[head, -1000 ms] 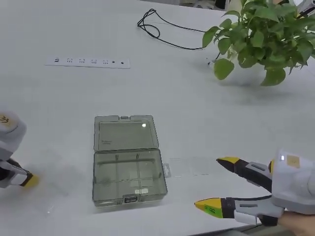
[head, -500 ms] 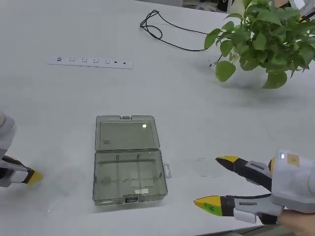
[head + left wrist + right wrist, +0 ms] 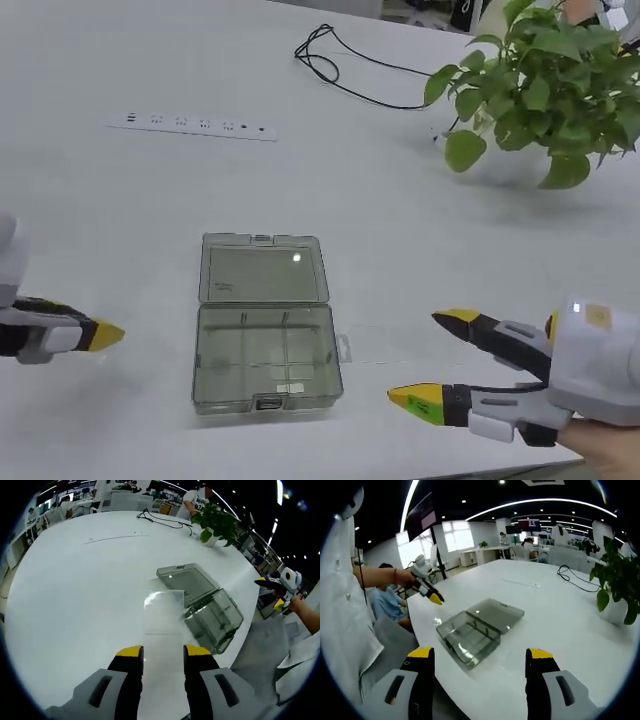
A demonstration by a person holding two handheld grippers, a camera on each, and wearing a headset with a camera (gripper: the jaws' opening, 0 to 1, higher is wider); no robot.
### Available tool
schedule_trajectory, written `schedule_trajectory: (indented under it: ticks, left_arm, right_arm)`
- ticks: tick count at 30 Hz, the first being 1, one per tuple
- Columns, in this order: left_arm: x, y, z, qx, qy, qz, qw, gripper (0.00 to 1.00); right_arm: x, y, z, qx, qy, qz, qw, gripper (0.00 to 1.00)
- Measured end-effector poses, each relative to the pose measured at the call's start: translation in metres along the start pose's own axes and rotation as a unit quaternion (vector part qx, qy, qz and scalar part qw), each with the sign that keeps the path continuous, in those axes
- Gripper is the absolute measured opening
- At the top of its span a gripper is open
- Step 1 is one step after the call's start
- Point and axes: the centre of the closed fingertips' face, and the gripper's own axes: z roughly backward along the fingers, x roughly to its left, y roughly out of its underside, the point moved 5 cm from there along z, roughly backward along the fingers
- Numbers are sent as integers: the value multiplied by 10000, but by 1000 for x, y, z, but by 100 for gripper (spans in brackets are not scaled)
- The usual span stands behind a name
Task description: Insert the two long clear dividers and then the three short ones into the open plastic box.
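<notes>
1. One open plastic box (image 3: 265,275).
2. Two clear dividers (image 3: 385,343): that one lies flat at the box's 3 o'clock, the other (image 3: 162,612) is clamped in the left gripper (image 3: 105,335).
3. Two grippers: the left gripper at the box's 9 o'clock, the right gripper (image 3: 418,357) at 4 o'clock.
4. One power strip (image 3: 195,125) at 11 o'clock, one black cable (image 3: 345,62) at 12, and one potted plant (image 3: 545,80) at 1.

**Three cameras, one box**

Your headset looks steeply down on the table (image 3: 420,210), with the open box (image 3: 268,345) near at 6 o'clock. Your left gripper view looks across the tabletop, box at 3 o'clock — your right faces it from the opposite side.
</notes>
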Motion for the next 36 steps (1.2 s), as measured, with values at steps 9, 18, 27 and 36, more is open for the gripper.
schedule_trajectory:
  ticks: [9, 18, 27, 36]
  left_arm:
    - [-34, -19, 4, -601, 436, 194, 9971, 30]
    - [-71, -36, 7, -1093, 846, 289, 9900, 30]
    - [-109, -46, 4, -1356, 1241, 300, 9825, 30]
    - [-135, -52, -1, -1452, 1415, 158, 9791, 30]
  right_arm:
    - [5, -25, -3, -279, 28, -230, 9993, 65]
    - [16, -59, -8, -804, 5, -648, 9947, 56]
    - [37, -85, -18, -1024, -58, -776, 9917, 46]
    - [54, -88, -33, -950, -187, -1169, 9884, 33]
